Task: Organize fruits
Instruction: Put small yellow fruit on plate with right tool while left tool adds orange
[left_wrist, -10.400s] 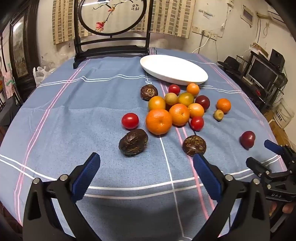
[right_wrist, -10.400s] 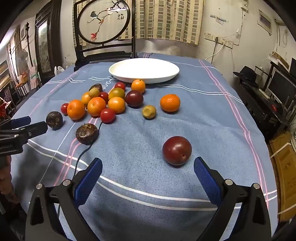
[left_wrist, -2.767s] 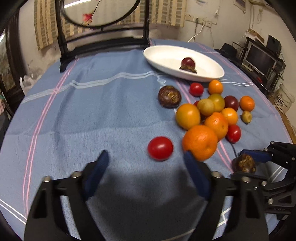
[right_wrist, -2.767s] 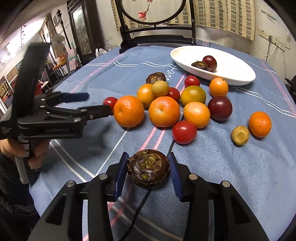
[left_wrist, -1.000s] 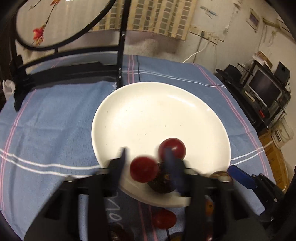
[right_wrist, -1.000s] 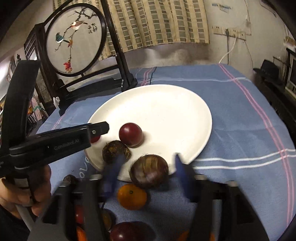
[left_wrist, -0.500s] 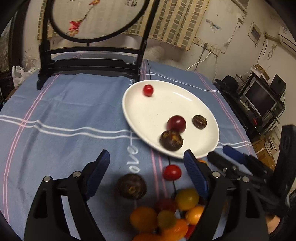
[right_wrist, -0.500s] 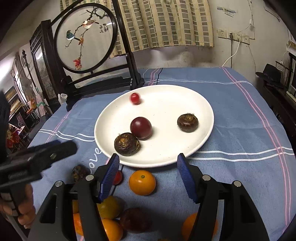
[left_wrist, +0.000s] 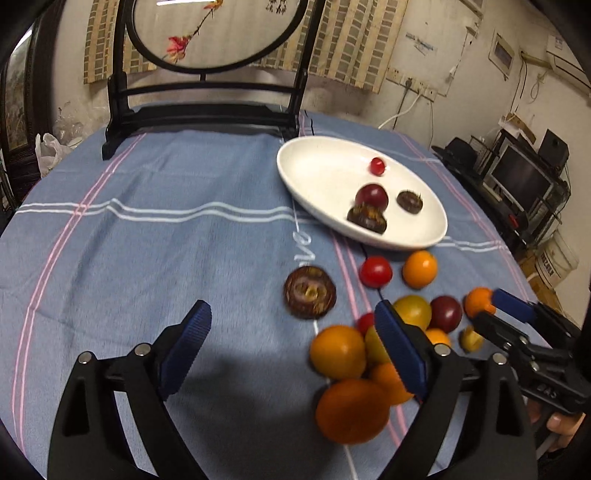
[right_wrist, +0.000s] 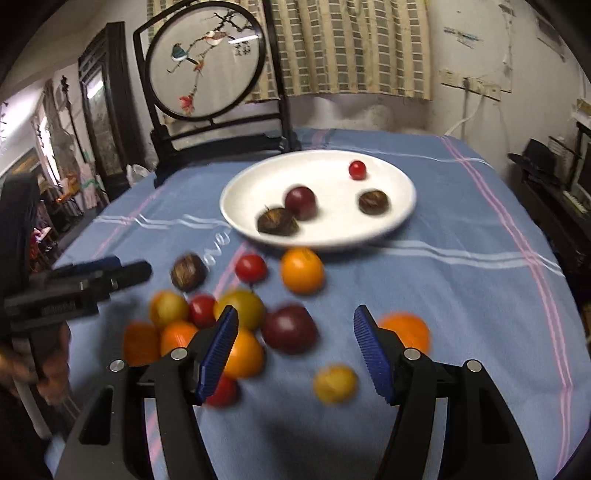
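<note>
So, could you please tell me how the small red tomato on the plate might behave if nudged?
The small red tomato looks round and smooth, so it would probably roll across the white plate. The raised rim may stop it.

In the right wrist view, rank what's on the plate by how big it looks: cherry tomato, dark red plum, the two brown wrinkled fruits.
1. dark red plum and nearer brown fruit: too alike, blurred
2. farther brown fruit
3. cherry tomato, though farthest away

All on the white plate.

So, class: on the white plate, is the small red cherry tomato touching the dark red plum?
Apart. The right wrist view shows bare white plate between the cherry tomato and the plum.
</note>
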